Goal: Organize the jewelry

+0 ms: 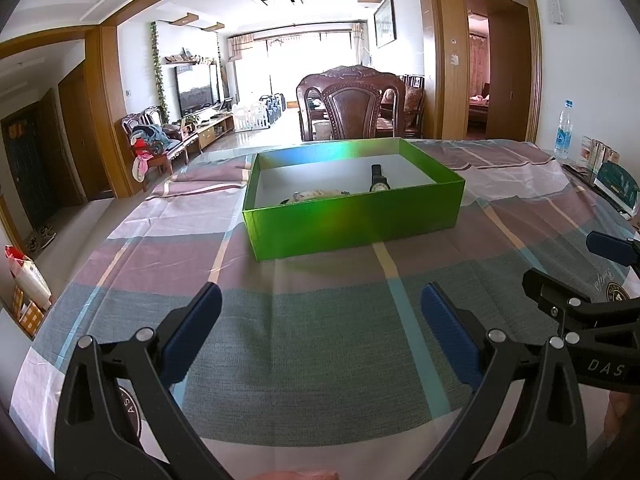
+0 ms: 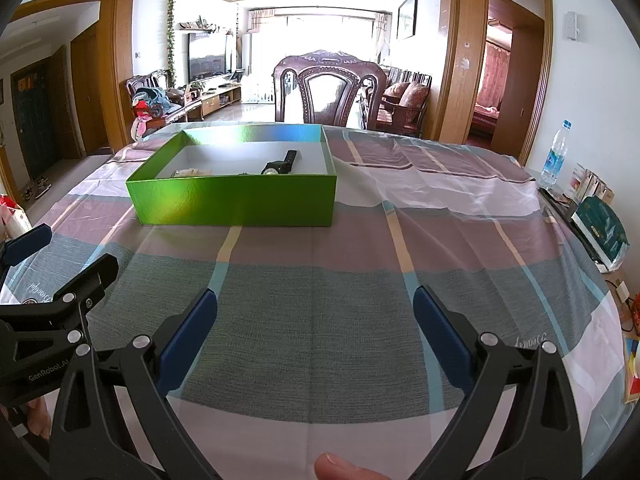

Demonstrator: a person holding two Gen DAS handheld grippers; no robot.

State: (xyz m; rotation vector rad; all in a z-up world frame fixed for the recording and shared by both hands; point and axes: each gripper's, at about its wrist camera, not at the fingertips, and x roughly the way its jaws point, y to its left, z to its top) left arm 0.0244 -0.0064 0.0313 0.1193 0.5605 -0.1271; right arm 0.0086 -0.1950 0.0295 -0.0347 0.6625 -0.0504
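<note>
A green open box (image 1: 352,220) stands on the checked tablecloth ahead of both grippers; it also shows in the right wrist view (image 2: 236,204). Inside lie a black watch (image 1: 378,179) (image 2: 280,165) and pale jewelry pieces (image 1: 316,196) (image 2: 192,172), partly hidden by the front wall. My left gripper (image 1: 320,300) is open and empty, low over the cloth in front of the box. My right gripper (image 2: 316,300) is open and empty, beside the left one. Each gripper shows at the edge of the other's view: the right (image 1: 592,280) and the left (image 2: 52,264).
A carved wooden chair (image 1: 352,104) stands behind the table's far edge. A water bottle (image 1: 564,130), small cartons (image 1: 596,156) and a teal package (image 2: 600,232) sit at the right edge. The tablecloth (image 2: 320,320) spreads between grippers and box.
</note>
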